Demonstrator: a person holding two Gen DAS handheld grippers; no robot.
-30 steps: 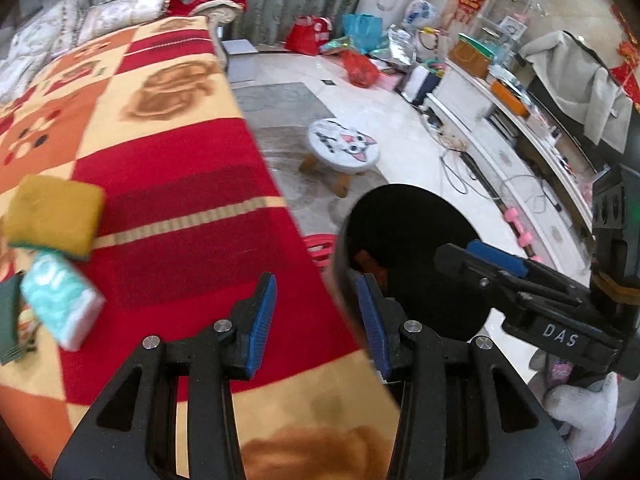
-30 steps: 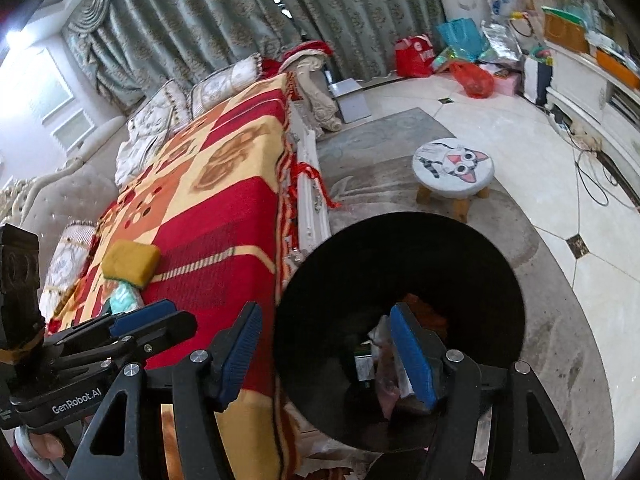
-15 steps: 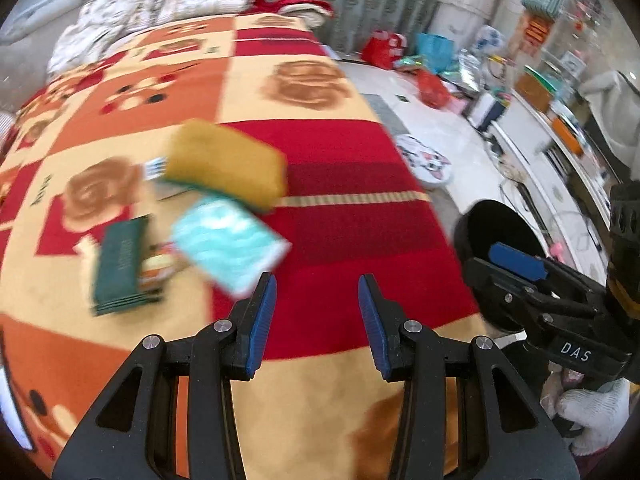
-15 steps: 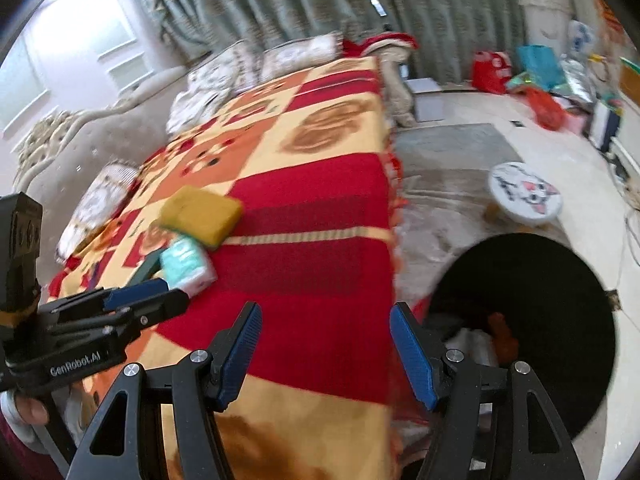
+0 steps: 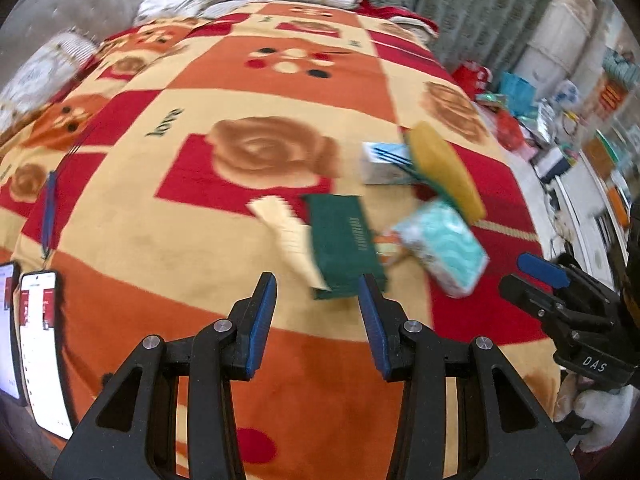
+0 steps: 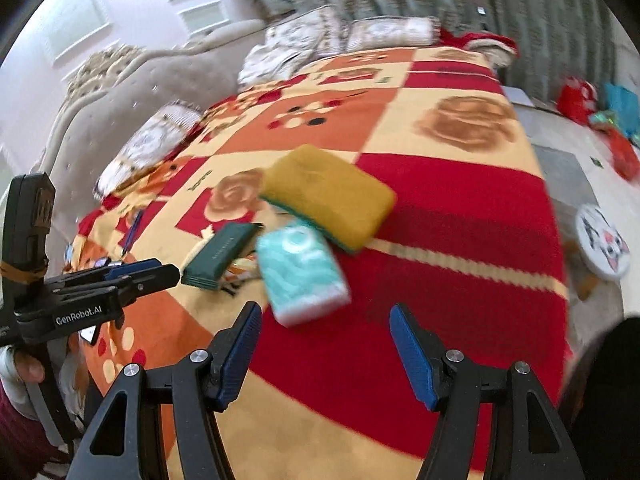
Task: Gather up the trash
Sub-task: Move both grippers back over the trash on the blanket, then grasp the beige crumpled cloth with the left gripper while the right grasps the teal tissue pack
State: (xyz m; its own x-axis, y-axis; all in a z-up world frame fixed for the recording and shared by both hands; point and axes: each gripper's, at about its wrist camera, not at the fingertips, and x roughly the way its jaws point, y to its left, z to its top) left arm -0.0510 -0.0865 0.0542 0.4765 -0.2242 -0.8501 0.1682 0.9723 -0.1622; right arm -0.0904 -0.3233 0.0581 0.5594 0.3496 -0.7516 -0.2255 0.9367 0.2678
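A cluster of items lies on the patterned blanket [image 5: 200, 264]: a dark green box [image 5: 343, 246], a teal-and-white tissue pack [image 5: 444, 250], a yellow sponge [image 5: 444, 172], a white-and-blue carton [image 5: 380, 168] and a cream wrapper [image 5: 286, 236]. My left gripper [image 5: 318, 320] is open and empty, just short of the green box. My right gripper [image 6: 326, 354] is open and empty, just short of the tissue pack [image 6: 302, 276], with the sponge [image 6: 332, 192] and green box [image 6: 222, 254] beyond. The black trash bin [image 6: 608, 392] shows at the right edge.
Two phones [image 5: 40, 344] lie at the blanket's left edge and a blue pen [image 5: 50, 208] farther up. Pillows [image 6: 344, 36] line the sofa back. A cat-face stool [image 6: 604, 242] and bags [image 6: 600, 108] stand on the floor to the right.
Both grippers have swung left from the black bin to the items on the blanket. The bin has slid out of the left wrist view and to the right view's edge. Both stay open.
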